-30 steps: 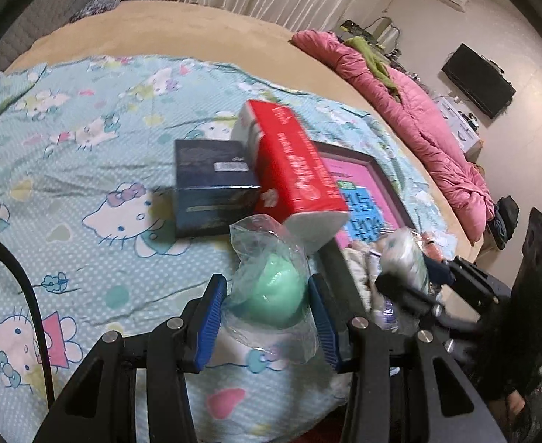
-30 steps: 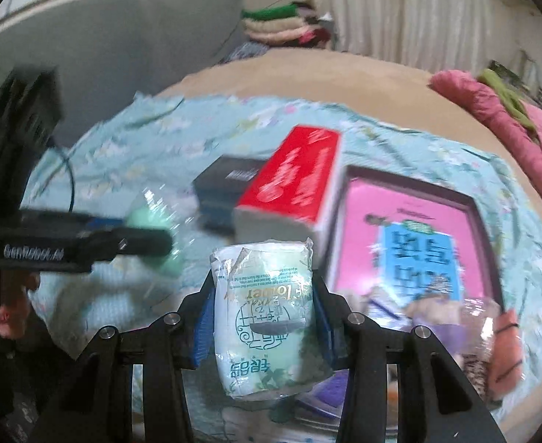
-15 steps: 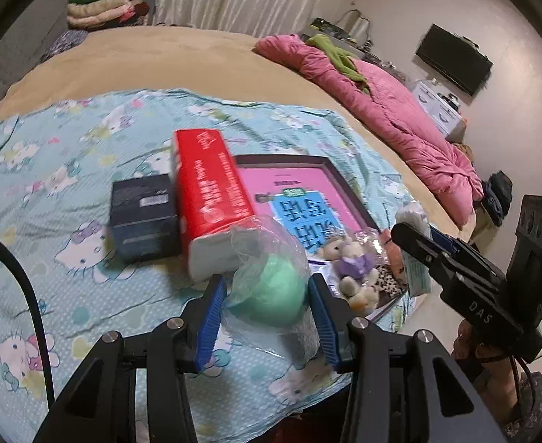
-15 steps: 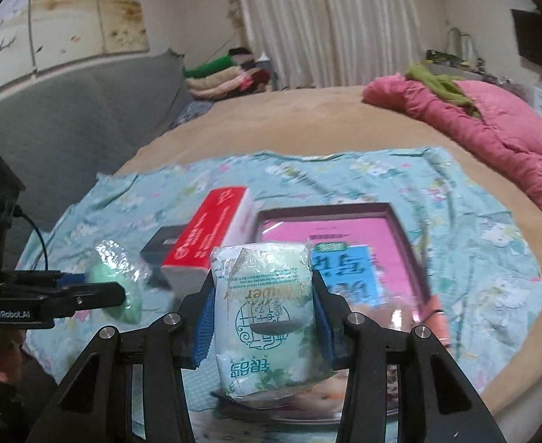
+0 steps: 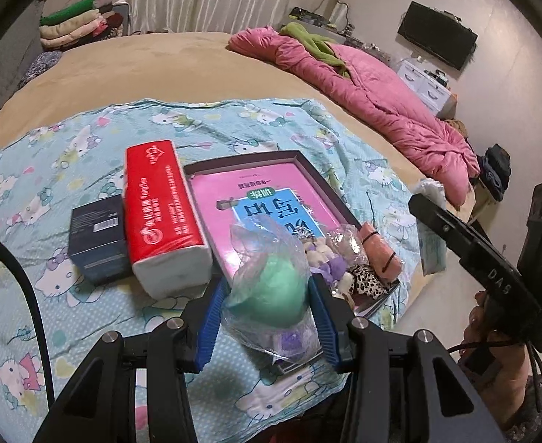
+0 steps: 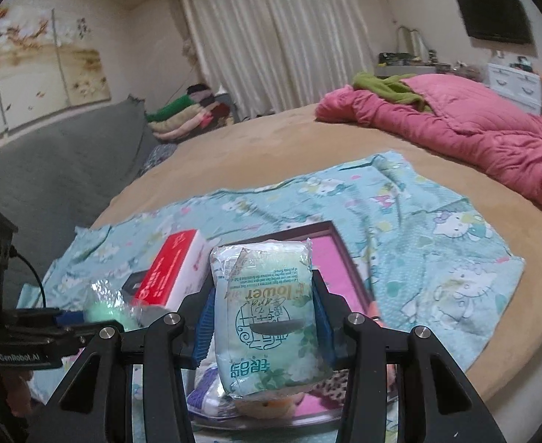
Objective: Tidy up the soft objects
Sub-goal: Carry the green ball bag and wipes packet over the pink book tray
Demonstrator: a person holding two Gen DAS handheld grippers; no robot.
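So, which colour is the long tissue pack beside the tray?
Red long tissue pack with white ends; left wrist view.

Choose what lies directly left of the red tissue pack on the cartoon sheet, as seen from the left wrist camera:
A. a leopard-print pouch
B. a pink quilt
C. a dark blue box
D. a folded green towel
C: the dark blue box sits against the left side of the red tissue pack on the cartoon sheet.

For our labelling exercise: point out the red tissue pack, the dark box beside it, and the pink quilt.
red tissue pack (image 5: 162,208), left wrist view, on its red top face.
dark box (image 5: 99,234), left wrist view, on its top face.
pink quilt (image 6: 466,125), right wrist view, on its bunched middle.
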